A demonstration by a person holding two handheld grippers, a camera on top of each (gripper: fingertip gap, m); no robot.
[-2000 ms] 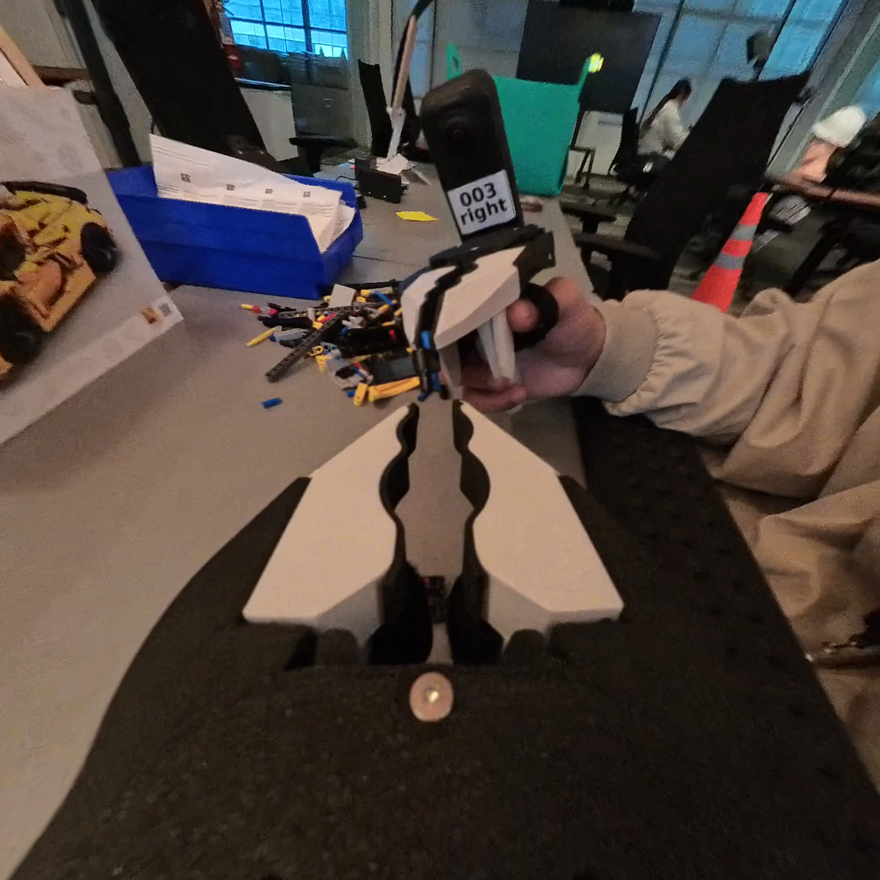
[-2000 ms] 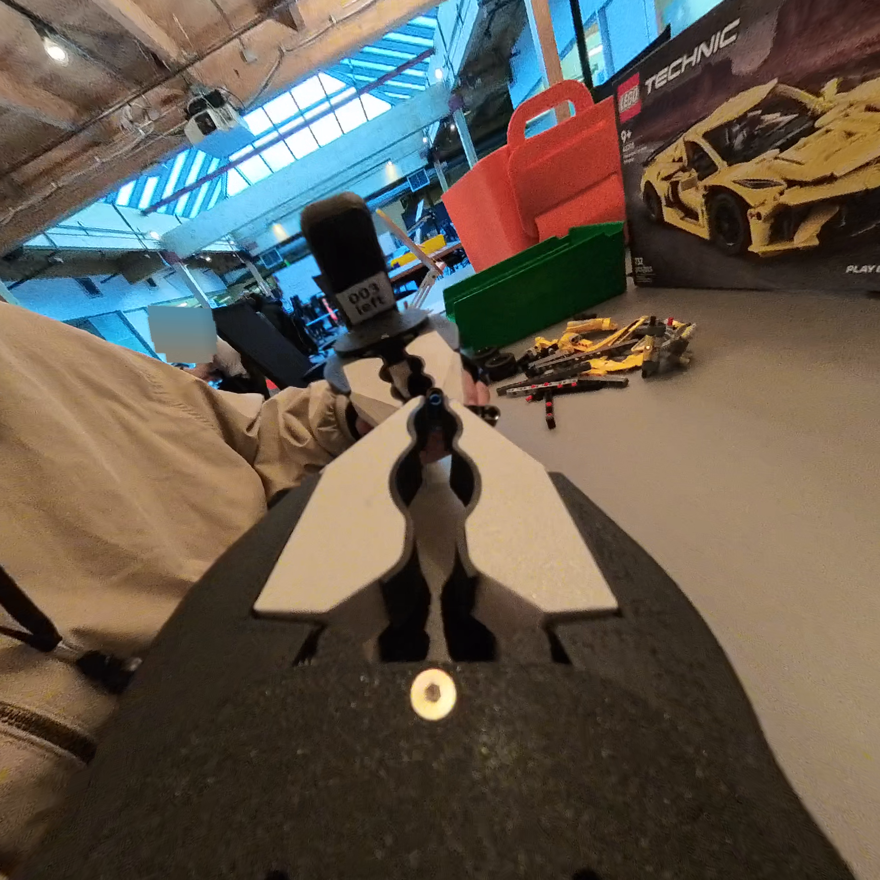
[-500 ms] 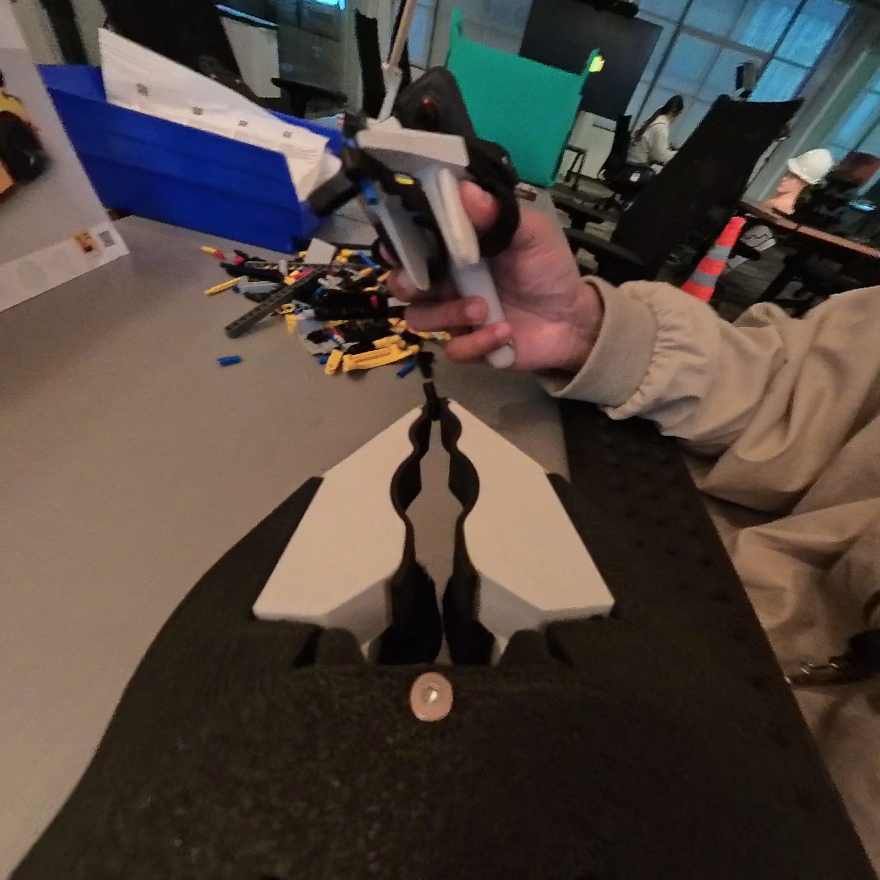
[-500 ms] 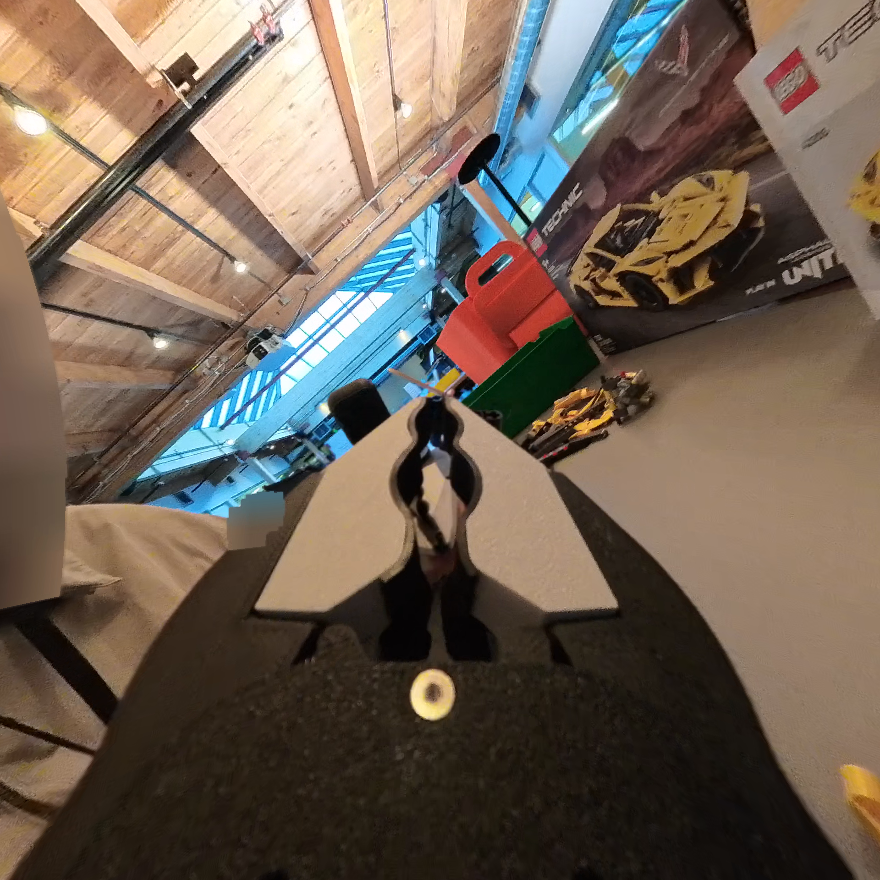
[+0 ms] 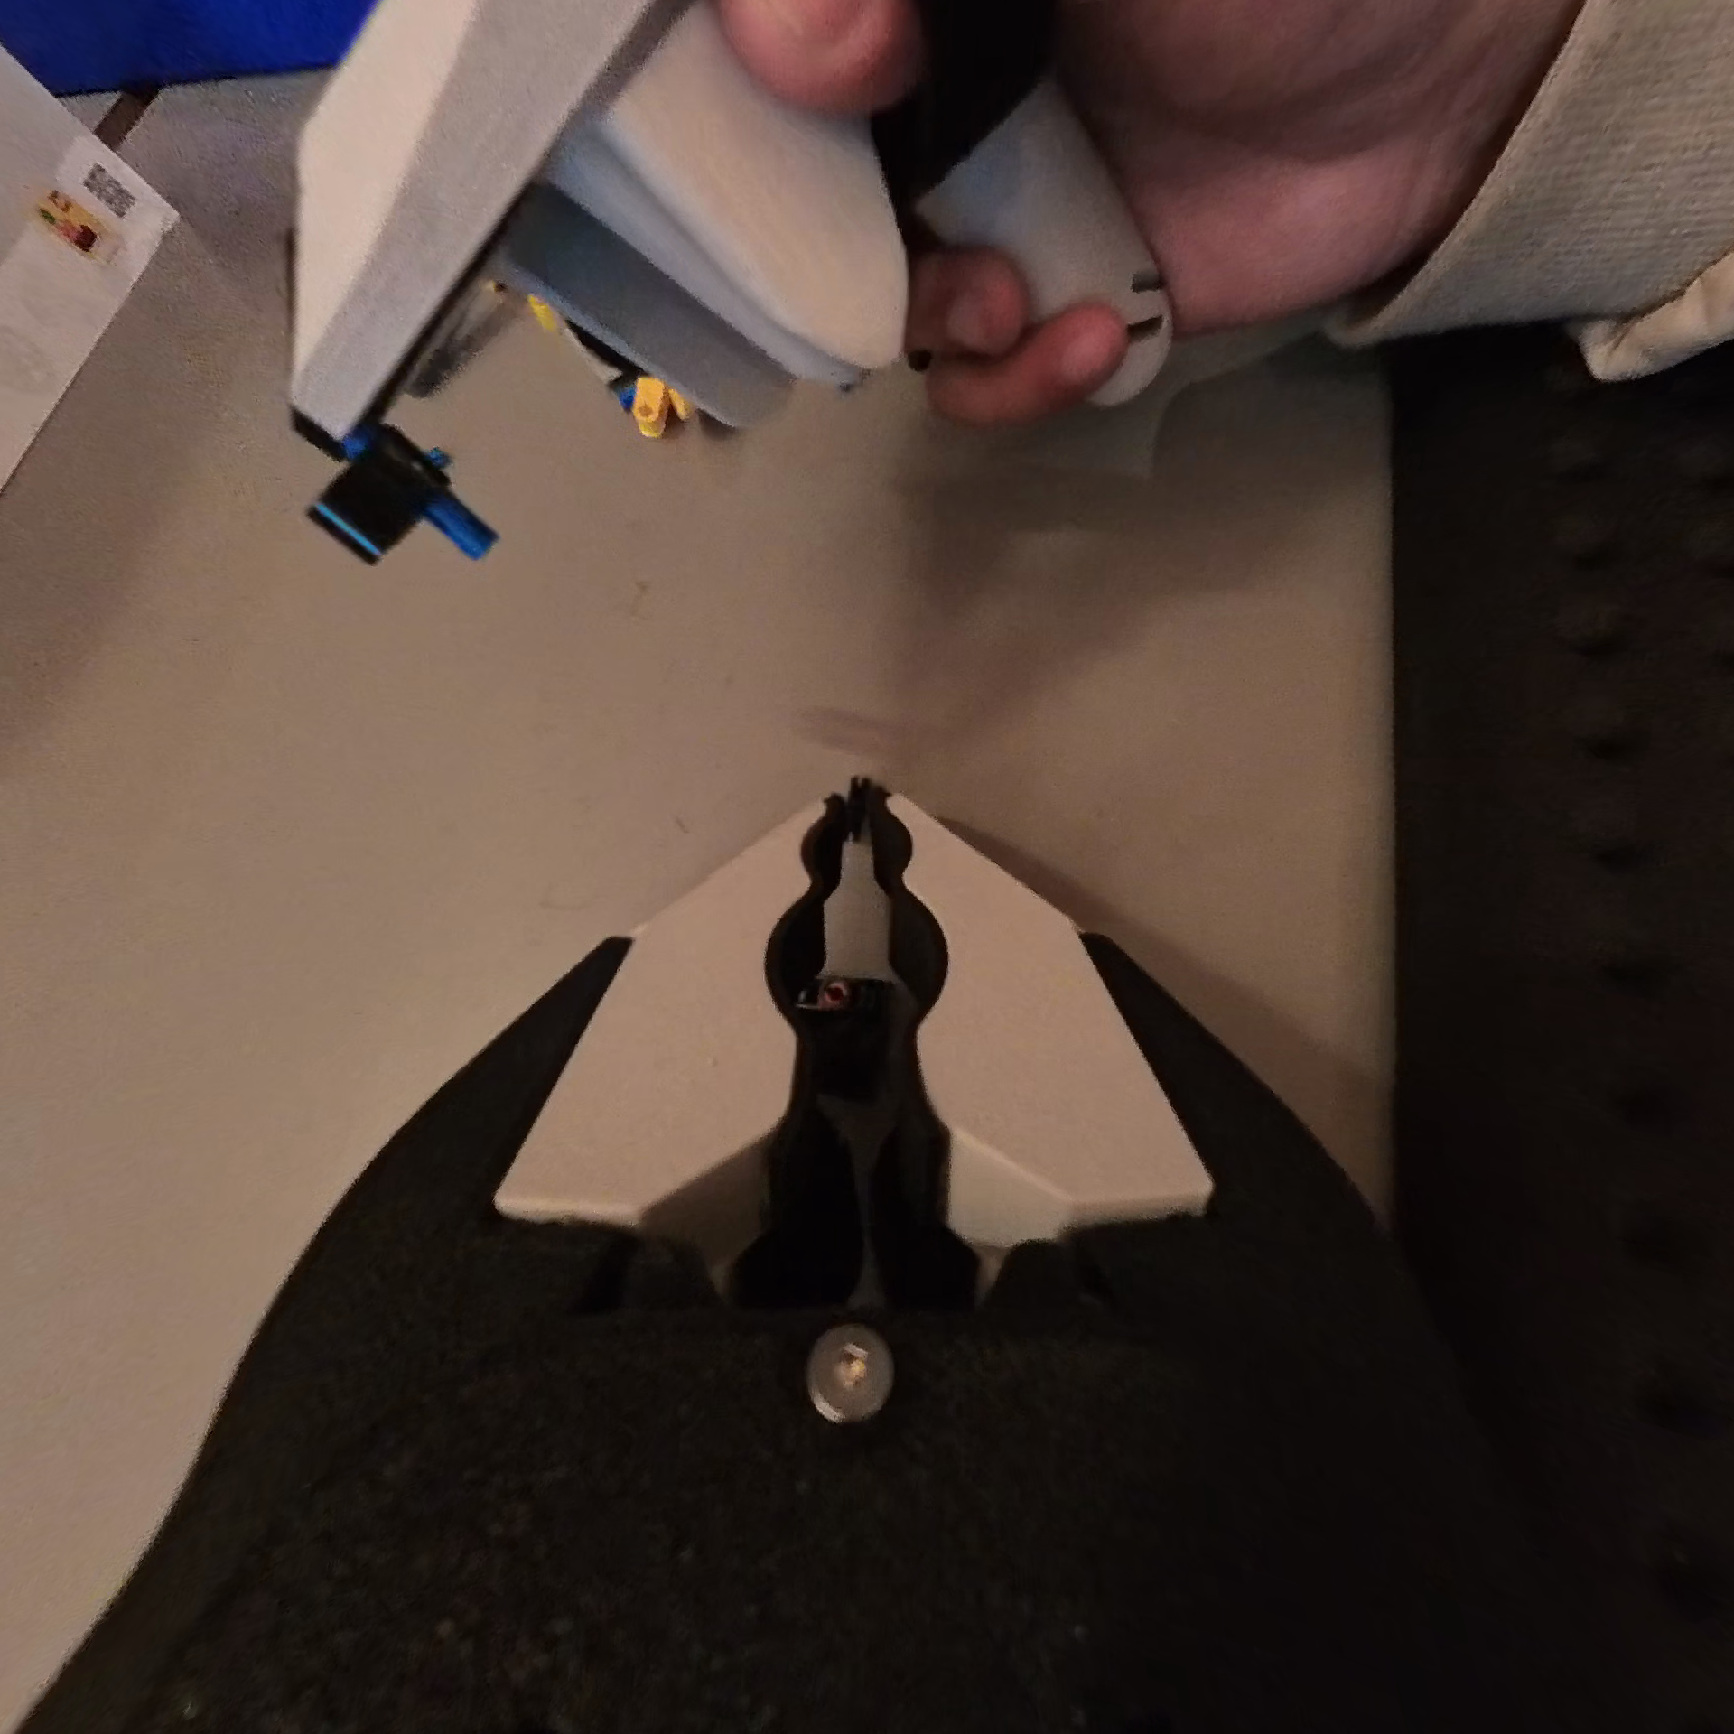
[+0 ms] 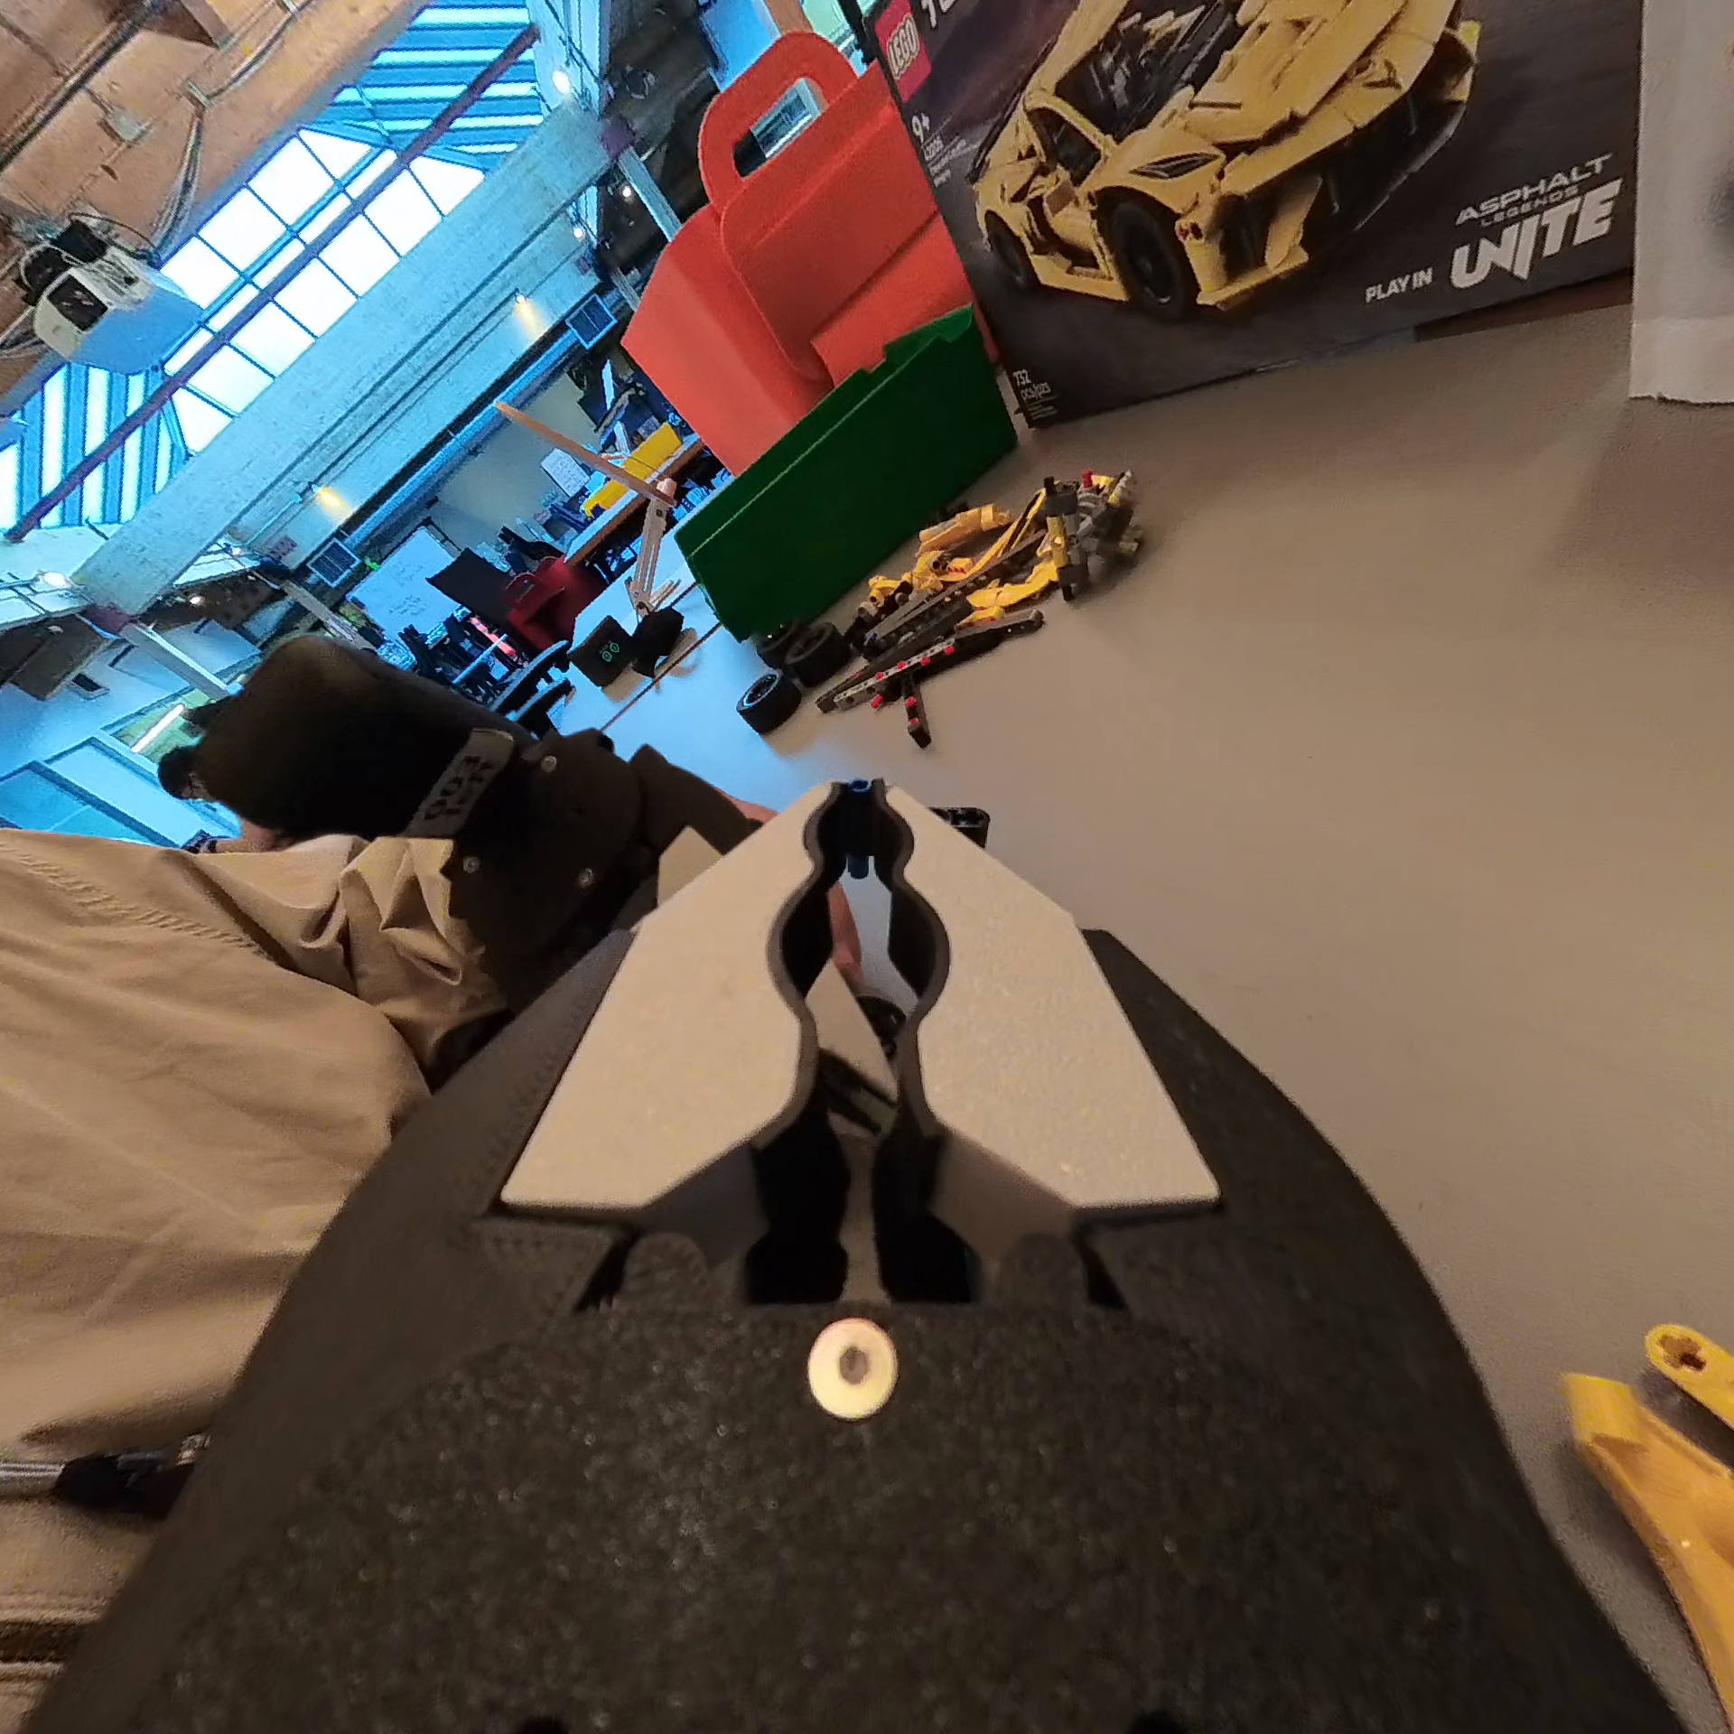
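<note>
Your left gripper (image 5: pixel 856 814) pinched a small black pin (image 5: pixel 858 793) at its tips above the grey table (image 5: pixel 469 798). Your right gripper (image 6: pixel 856 805) clamped a blue-and-black piece (image 5: pixel 394 497), with loose bricks (image 6: pixel 976 591) well beyond

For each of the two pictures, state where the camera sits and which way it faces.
Left wrist view: on the left gripper, facing down at the grey table; shows the right gripper in a hand.
Right wrist view: on the right gripper, facing across the table toward a green bin; shows a beige sleeve.
Shared: table, right gripper's blue-black piece.
</note>
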